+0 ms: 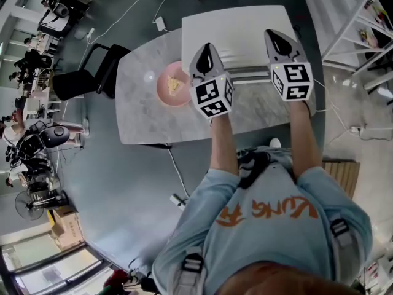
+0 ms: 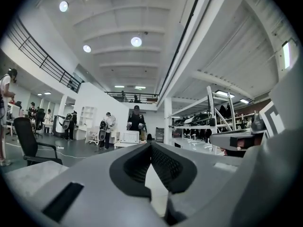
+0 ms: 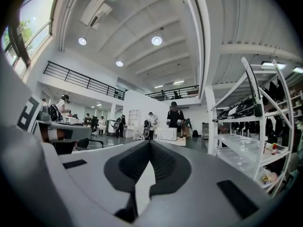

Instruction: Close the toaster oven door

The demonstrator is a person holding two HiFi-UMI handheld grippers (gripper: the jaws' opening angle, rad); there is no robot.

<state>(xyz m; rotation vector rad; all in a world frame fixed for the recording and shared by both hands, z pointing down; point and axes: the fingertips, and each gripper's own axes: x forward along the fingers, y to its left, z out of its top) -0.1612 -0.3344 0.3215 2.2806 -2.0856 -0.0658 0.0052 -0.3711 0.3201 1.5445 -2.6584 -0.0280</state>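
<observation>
The white toaster oven (image 1: 236,29) stands at the far side of the marble table (image 1: 138,112), seen from above; its front edge with a bar handle (image 1: 249,74) faces me. Whether its door is open or shut I cannot tell from this angle. My left gripper (image 1: 206,49) is raised above the oven's front left corner, and my right gripper (image 1: 279,39) is above its front right. Both point up and away from the oven. In the left gripper view the left gripper (image 2: 151,146) is shut and holds nothing. In the right gripper view the right gripper (image 3: 150,144) is likewise shut and holds nothing.
A pink plate (image 1: 174,86) with a yellow piece of food lies on the table left of the oven. A black chair (image 1: 92,72) stands at the table's left end. White shelving (image 1: 359,23) rises on the right. Cables run over the floor.
</observation>
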